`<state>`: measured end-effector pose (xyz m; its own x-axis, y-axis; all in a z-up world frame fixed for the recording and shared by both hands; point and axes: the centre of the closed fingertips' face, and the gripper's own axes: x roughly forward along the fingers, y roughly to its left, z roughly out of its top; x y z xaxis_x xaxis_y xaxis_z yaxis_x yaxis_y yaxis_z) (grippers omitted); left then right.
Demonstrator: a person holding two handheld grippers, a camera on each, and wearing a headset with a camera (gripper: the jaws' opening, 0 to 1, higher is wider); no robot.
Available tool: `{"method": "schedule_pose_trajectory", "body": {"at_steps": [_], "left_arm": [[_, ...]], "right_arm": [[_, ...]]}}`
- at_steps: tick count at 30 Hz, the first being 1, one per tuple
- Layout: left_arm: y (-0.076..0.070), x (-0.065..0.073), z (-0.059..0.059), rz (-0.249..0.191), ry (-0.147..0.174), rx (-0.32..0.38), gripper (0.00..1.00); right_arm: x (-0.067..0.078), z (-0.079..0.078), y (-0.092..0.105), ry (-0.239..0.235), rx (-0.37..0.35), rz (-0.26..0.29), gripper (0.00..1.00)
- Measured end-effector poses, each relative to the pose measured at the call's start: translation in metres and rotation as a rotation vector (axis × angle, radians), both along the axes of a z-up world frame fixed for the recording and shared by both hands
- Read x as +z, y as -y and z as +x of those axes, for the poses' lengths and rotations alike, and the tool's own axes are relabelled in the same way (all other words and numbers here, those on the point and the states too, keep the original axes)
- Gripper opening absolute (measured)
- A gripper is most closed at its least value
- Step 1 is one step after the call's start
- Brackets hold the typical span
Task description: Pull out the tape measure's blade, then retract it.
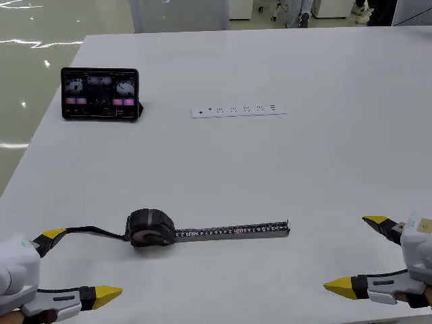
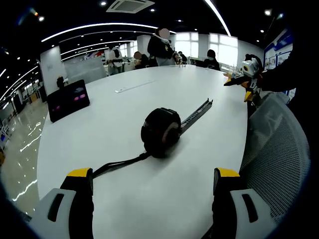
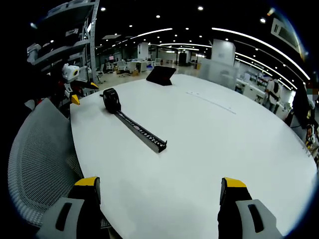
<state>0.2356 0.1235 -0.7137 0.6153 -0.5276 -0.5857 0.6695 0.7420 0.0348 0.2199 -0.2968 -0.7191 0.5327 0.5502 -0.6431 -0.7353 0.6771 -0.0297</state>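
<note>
The tape measure (image 1: 150,228) is lying on its side on the white table (image 1: 270,169), near the front edge and left of centre in the head view. Its blade (image 1: 233,231) is already lying drawn out flat on the table, running from the dark round case toward the person's right and ending in a small hook (image 1: 287,227). A black wrist strap (image 1: 94,231) is trailing off the opposite way. So the long axis is running left to right, along the line between the two grippers.

The left gripper (image 1: 82,263) is hovering near the case, with the strap end lying close to one of its jaws, which are standing wide apart and holding nothing. The right gripper (image 1: 352,253) is waiting well beyond the hook, its jaws likewise spread wide and empty. The left is sitting nearer the case, so retracting is looking like its job.

The blade's markings are showing too small to read, and no brand is coming through. The tablet (image 1: 100,94) and power strip (image 1: 236,110) farther back are offering nothing legible either.
</note>
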Motion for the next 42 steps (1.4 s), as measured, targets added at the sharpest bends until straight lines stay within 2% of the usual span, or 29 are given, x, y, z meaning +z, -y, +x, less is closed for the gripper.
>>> {"method": "schedule_pose_trajectory", "body": {"at_steps": [3,6,8,11,14,23,27,32,36,42], "left_arm": [[-0.002,0.0,0.0,-0.008,0.002,0.006,0.99],[-0.004,-0.001,0.0,-0.011,-0.004,0.011,0.99],[-0.004,0.0,0.001,-0.014,0.004,0.011,0.99],[-0.002,0.001,0.001,-0.022,0.005,0.016,0.99],[0.001,0.0,0.0,-0.025,0.006,0.01,0.99],[-0.004,0.003,0.0,-0.019,0.01,0.016,0.99],[-0.006,0.005,0.0,-0.017,0.011,0.016,0.99],[-0.006,0.004,-0.001,-0.013,0.007,0.012,0.99],[-0.005,0.006,-0.001,-0.012,0.017,0.014,0.99],[-0.001,0.008,-0.002,-0.014,-0.001,0.012,0.99]], "right_arm": [[-0.003,-0.003,0.003,-0.005,-0.002,-0.002,0.99],[0.0,-0.006,0.004,-0.004,-0.006,-0.001,0.99],[-0.001,-0.007,0.007,0.001,0.0,0.002,0.99],[-0.004,-0.01,0.01,-0.004,0.002,-0.007,0.99],[-0.002,-0.01,0.012,-0.004,-0.012,0.007,0.99],[-0.003,-0.015,0.014,0.008,0.006,-0.006,0.99],[0.0,-0.018,0.014,-0.003,-0.013,-0.008,0.99],[-0.002,-0.021,0.016,-0.008,-0.011,-0.017,0.99],[-0.005,-0.023,0.019,-0.01,0.004,-0.032,0.99],[0.0,-0.019,0.022,-0.014,0.013,-0.041,0.99]]}}
